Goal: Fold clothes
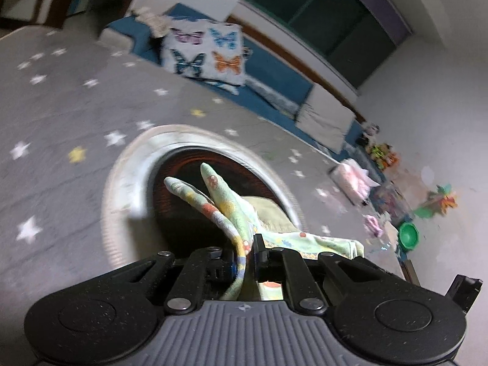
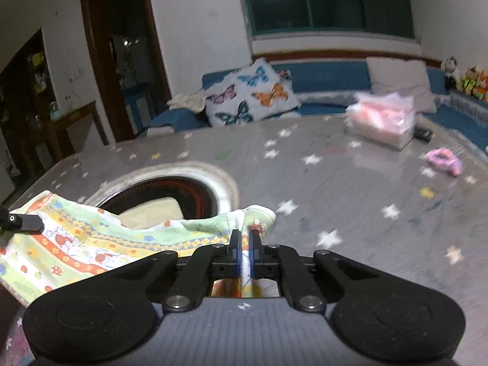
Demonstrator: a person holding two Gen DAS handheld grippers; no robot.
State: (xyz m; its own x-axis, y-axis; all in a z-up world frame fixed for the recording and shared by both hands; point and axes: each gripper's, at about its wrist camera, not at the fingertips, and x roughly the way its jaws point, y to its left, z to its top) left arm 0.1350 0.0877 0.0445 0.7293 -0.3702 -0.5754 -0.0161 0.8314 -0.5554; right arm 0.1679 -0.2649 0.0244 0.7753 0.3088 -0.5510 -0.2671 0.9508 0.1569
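While both views are motion-blurred, the left gripper (image 1: 247, 256) has its jaws pinched on a corner of the patterned cloth (image 1: 231, 210), folds poking up between the fingers. Right gripper (image 2: 244, 244) is likewise clamped tight on another edge of the same cloth (image 2: 91, 241). Cloth hangs stretched between them above the grey star-print table cover (image 2: 350, 189), over the round heater opening (image 2: 170, 189) with a pale pad inside. Butterfly pillow (image 2: 250, 94) on blue bench behind; pink tissue pack (image 2: 381, 122) well apart.

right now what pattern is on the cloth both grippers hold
Pale green cloth with orange floral stripes; right wrist view.
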